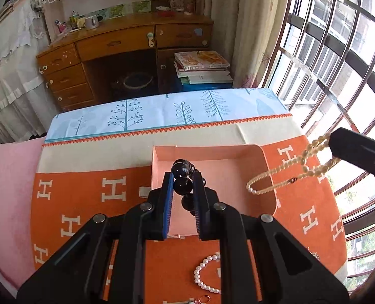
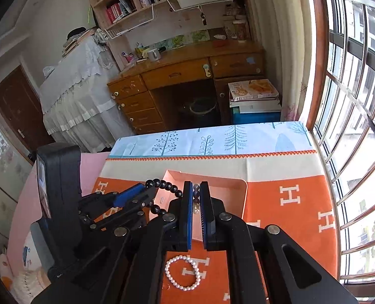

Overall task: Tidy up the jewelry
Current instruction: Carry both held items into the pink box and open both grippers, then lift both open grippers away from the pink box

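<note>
Jewelry: three bead strings in view, two of them lifted over the table (image 1: pixel 91 157).
Box: pink box (image 1: pixel 220 152) open on the orange cloth (image 1: pixel 81 192); seems empty, though the claws hide part of its floor.
Left claw (image 1: pixel 183 181): nearly closed, pinching the black bead bracelet (image 1: pixel 183 186) above the box.
Right claw (image 2: pixel 196 190): clamped tight on the cream bead necklace (image 1: pixel 281 177), which dangles over the box's right edge.
On cloth: one white pearl bracelet (image 2: pixel 182 273), near side of the box.
</note>
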Demonstrator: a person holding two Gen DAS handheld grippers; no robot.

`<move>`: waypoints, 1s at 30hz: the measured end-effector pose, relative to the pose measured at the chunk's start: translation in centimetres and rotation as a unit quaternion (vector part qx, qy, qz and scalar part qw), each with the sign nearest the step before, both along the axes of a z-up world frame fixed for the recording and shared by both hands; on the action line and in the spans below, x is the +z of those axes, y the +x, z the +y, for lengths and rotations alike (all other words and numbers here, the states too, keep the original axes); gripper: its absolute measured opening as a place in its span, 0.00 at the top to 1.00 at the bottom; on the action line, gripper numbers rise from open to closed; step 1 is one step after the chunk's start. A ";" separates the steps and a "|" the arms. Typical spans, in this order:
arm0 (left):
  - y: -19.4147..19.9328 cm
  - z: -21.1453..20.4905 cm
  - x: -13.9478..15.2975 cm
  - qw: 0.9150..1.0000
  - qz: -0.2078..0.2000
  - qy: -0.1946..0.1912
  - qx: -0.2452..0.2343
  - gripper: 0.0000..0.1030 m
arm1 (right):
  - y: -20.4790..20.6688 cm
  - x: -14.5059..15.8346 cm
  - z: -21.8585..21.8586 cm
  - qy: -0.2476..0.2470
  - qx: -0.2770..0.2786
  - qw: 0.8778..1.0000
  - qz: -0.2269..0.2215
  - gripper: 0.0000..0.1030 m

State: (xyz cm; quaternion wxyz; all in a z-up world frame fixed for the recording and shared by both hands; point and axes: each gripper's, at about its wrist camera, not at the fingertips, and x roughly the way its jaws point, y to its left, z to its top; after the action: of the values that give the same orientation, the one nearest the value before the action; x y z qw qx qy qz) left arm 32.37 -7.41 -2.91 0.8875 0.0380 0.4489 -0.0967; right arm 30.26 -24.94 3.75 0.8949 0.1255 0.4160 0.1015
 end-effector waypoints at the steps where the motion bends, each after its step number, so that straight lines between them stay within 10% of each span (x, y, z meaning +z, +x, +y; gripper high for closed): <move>1: 0.4 0.0 -0.9 1.000 0.009 0.003 0.000 0.88 | 0.4 -0.7 0.0 0.000 -0.001 1.000 0.005 0.95; 10: 1.4 0.7 -8.2 0.990 0.135 0.034 -0.004 0.87 | 4.1 -8.8 -0.1 -0.007 -0.005 0.997 0.073 0.94; 22: -0.7 0.8 -6.6 0.988 0.153 0.020 -0.010 0.64 | 2.8 -9.9 0.8 -0.013 0.003 0.998 0.067 0.65; 30: -2.4 2.9 -3.9 0.993 0.117 -0.013 0.007 0.63 | 0.0 -8.1 1.3 -0.012 0.012 0.999 0.045 0.65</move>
State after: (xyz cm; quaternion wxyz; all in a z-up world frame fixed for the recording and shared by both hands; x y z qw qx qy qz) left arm 29.98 -4.48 -6.83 0.8298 0.0111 0.5489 -0.1000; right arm 30.22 -23.65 -4.36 0.8752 0.1143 0.4590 0.1018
